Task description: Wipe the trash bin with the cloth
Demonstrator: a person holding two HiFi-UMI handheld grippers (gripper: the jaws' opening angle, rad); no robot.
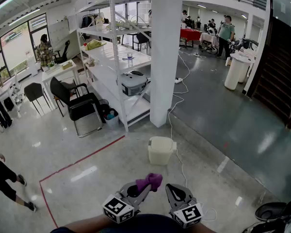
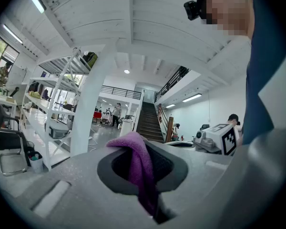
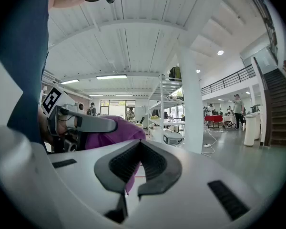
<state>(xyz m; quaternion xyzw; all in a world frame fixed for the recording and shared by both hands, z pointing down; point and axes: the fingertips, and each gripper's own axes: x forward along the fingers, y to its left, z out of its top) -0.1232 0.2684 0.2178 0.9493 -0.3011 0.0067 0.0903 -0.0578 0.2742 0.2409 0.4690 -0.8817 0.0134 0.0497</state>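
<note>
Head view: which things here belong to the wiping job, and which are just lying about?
For the job: purple cloth, held in the left claw; trash bin.
Lying about: black chair; shelf rack; grey case.

The cloth [image 2: 139, 168] pinched in the left gripper [image 1: 146, 187] is purple, soft and nappy like microfibre, and matt. Both gripper shells look like matt grey plastic, faintly grained. The finger pads [image 3: 121, 163] of the right gripper [image 3: 140, 146] are dark, ribbed and rubbery. Ahead of the fingertips, the trash bin [image 1: 160, 151] looks like smooth pale plastic and stands on a glossy, polished floor [image 1: 223, 125].
</note>
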